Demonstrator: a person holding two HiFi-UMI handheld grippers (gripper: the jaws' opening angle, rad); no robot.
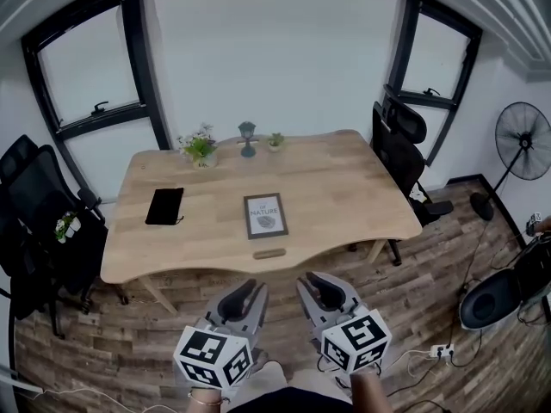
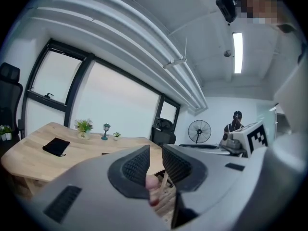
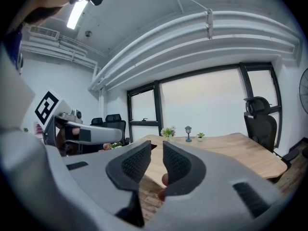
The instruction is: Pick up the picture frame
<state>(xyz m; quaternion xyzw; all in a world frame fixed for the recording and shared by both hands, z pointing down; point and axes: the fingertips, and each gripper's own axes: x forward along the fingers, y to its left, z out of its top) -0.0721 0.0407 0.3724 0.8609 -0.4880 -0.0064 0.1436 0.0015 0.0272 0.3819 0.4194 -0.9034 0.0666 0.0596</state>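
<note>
The left gripper point(image 1: 245, 289) and right gripper point(image 1: 320, 284) sit side by side low in front of the person, short of the table's point(image 1: 344, 188) near edge. Both aim roughly level at it, likely a lined-up approach w/ neither one committed yet. In each gripper view the ribbed pads stand a little apart w/ nothing clamped btwn them, only floor and tabletop showing through the gap, so both are released and empty, prob. readied for a thin edge. The picture frame point(image 1: 265, 215) lies flat, face up, near the table's front-centre and well apart from both grippers. Its bottom edge is toward the person, so it's the closest item and straight ahead. A small wooden piece point(image 1: 269, 253) lies just in front of it by the table edge. A black pouch point(image 1: 164, 206) lies to the frame's left, clear of it. The potted plants point(image 1: 200, 147) and little lantern point(image 1: 248, 138) line the far edge, out of the way. Since the frame lies flat, a pickup will prob. need a jaw worked under one side, or both grippers taking opposite edges.
</note>
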